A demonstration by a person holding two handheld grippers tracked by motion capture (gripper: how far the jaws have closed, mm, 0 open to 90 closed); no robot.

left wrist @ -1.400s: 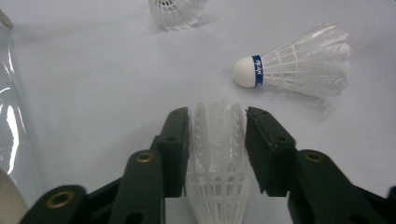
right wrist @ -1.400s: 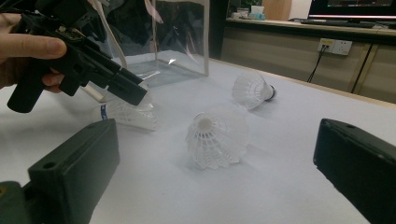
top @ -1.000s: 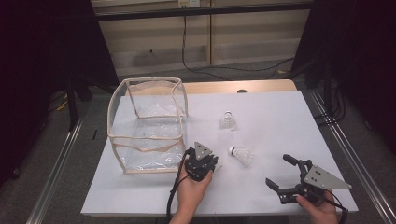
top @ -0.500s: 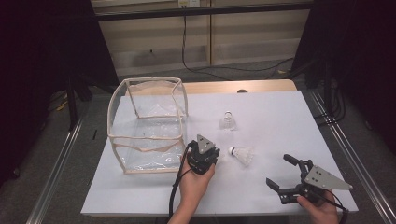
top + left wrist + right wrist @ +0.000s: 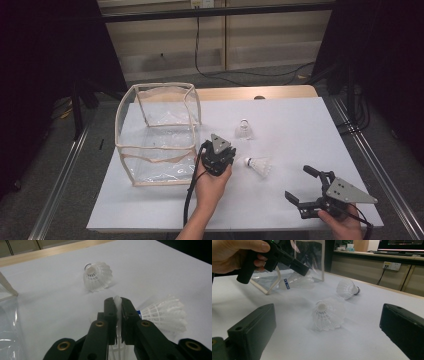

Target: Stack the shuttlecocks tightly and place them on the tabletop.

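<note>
My left gripper point(image 5: 117, 302) is shut on the feather skirt of a white shuttlecock point(image 5: 117, 299). From the right gripper view, that shuttlecock point(image 5: 294, 281) hangs off the table with its blue-banded cork pointing left, under the left gripper point(image 5: 305, 270). In the high view the left gripper point(image 5: 218, 154) sits mid-table beside the clear bag point(image 5: 160, 135). Two more shuttlecocks rest on the white table: one farther away point(image 5: 243, 129) and one lying on its side point(image 5: 259, 166). My right gripper point(image 5: 299, 183) stands open near the front right edge with nothing between its jaws, facing the near shuttlecock point(image 5: 328, 313).
The clear plastic bag with beige trim stands open-topped on the left of the white table point(image 5: 300, 125). A wooden strip point(image 5: 235, 93) runs along the far edge. Dark curtains and metal rails flank both sides. Cables trail from both grippers toward the person.
My left gripper has moved away from the person and slightly right, rising with the shuttlecock held in it. The right gripper and the two shuttlecocks on the table have stayed put.
</note>
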